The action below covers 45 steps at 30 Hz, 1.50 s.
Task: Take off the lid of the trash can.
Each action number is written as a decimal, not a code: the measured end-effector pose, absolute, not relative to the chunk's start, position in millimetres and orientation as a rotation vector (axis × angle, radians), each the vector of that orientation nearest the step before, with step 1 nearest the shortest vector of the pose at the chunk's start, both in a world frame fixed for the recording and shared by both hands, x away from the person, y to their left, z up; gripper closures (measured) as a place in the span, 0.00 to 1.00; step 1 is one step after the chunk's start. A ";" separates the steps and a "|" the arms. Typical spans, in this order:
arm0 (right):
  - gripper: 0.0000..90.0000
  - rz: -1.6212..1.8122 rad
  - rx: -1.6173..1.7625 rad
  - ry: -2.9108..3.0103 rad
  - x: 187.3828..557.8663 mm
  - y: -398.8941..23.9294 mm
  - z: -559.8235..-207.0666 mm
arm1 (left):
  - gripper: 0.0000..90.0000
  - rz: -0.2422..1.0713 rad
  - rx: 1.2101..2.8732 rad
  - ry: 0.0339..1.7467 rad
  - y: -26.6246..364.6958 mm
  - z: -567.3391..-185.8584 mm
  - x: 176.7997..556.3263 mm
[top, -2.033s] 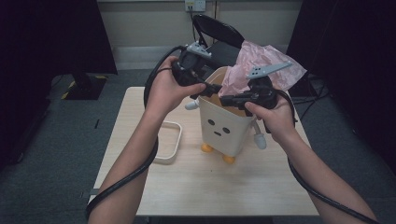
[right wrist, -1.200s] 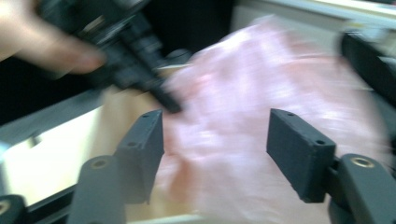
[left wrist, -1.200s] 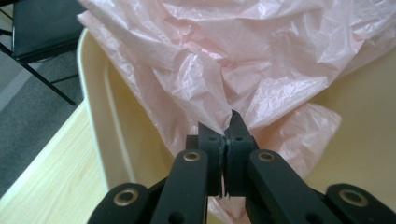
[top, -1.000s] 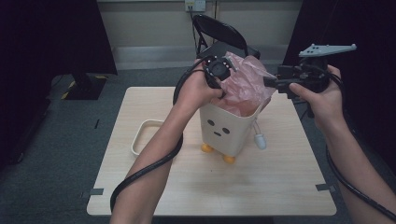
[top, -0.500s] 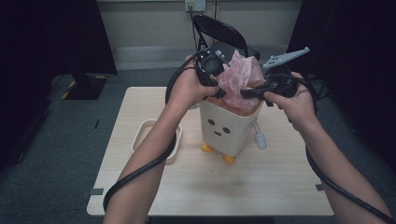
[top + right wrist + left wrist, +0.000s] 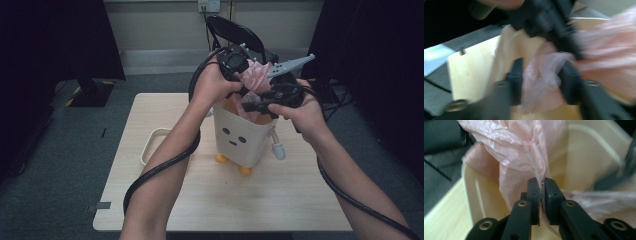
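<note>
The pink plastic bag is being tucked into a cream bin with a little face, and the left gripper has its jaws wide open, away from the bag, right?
Not quite. The left gripper is shut on the pink plastic bag, pinching a fold between its jaws, as the left gripper view shows. The rest holds: the bag goes into the cream bin with a little face.

We see the cream face-printed plastic bin [image 6: 239, 140] on the pale wooden table [image 6: 165, 205], with the thin pink plastic bag [image 6: 257, 80] in it. The cream rounded lid [image 6: 151, 144] lies on the table left of the bin. A black folding chair [image 6: 235, 32] stands behind the table.

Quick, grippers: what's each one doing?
Left gripper: shut on the pink bag.
Right gripper: jaws just opening, bag between them, grip unclear.
</note>
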State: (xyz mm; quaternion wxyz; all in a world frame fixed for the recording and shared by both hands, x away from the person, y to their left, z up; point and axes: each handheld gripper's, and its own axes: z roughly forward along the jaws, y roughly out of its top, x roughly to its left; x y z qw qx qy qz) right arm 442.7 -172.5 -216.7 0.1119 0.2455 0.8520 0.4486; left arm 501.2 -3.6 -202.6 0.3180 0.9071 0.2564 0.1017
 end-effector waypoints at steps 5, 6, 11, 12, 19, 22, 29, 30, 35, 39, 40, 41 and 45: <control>0.48 1.300 0.790 2.387 443.5 -207.1 -202.1 | 0.99 0.243 2.442 0.684 1.0 -212.1 503.5; 0.41 1.265 0.853 2.320 450.3 -223.8 -196.7 | 0.99 0.248 2.460 0.672 2.8 -214.0 502.9; 0.36 1.183 0.963 2.217 471.4 -236.6 -195.5 | 0.99 0.238 2.465 0.634 0.6 -215.8 498.2; 0.35 1.227 1.004 2.211 481.5 -235.7 -198.1 | 0.99 0.240 2.473 0.622 -0.5 -215.8 497.1; 0.47 1.197 1.013 2.290 513.0 -211.2 -214.6 | 0.96 0.274 2.397 0.605 1.3 -210.5 489.4; 0.61 1.166 0.992 2.302 513.9 -207.3 -220.2 | 0.98 0.290 2.352 0.618 4.2 -206.5 488.3; 0.98 1.204 0.940 2.216 510.4 -212.3 -213.4 | 1.00 0.302 2.246 0.619 9.4 -195.0 482.4; 0.99 1.223 0.942 2.200 507.9 -214.2 -209.2 | 1.00 0.302 2.250 0.617 10.0 -192.8 480.2; 1.00 1.294 0.851 2.198 489.0 -213.2 -190.3 | 0.82 0.250 2.269 0.637 15.8 -193.0 475.4; 1.00 1.199 0.729 2.311 463.6 -198.4 -192.8 | 0.38 0.350 2.196 0.661 28.8 -198.4 477.4; 1.00 1.169 0.718 2.331 461.2 -196.6 -197.2 | 0.36 0.375 2.193 0.671 31.5 -198.0 478.5; 1.00 1.149 0.710 2.351 459.5 -195.4 -202.2 | 0.33 0.375 2.193 0.671 31.5 -198.0 478.5; 1.00 1.125 0.713 2.394 460.6 -197.7 -219.7 | 0.30 0.413 2.149 0.686 34.9 -190.8 485.3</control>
